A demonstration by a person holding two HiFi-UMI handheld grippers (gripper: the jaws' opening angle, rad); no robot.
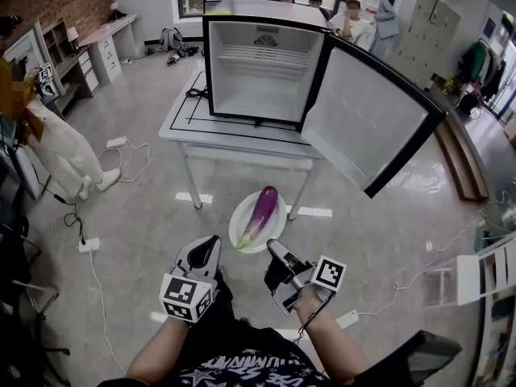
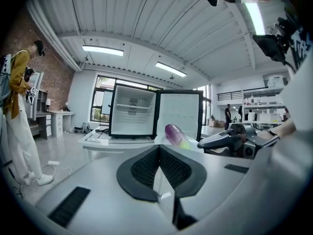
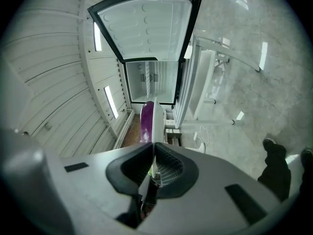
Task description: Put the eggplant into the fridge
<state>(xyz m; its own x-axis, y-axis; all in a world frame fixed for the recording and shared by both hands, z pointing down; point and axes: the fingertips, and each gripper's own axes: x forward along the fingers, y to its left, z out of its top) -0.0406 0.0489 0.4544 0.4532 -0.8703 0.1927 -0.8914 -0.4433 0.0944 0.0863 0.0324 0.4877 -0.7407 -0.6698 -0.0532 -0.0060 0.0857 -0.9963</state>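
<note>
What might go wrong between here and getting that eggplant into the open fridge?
1. The right tool pinches only the rim of the white plate, and the eggplant lies loose on it. A small tilt may roll it off.
2. The open fridge door juts out towards the person, so the plate might knock against its corner on the way into the fridge.

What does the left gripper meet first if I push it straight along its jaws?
Probably the rim of the white plate, just ahead and slightly right; the right gripper holds that plate, with the eggplant on it. If it slips past, the white table comes next.
</note>
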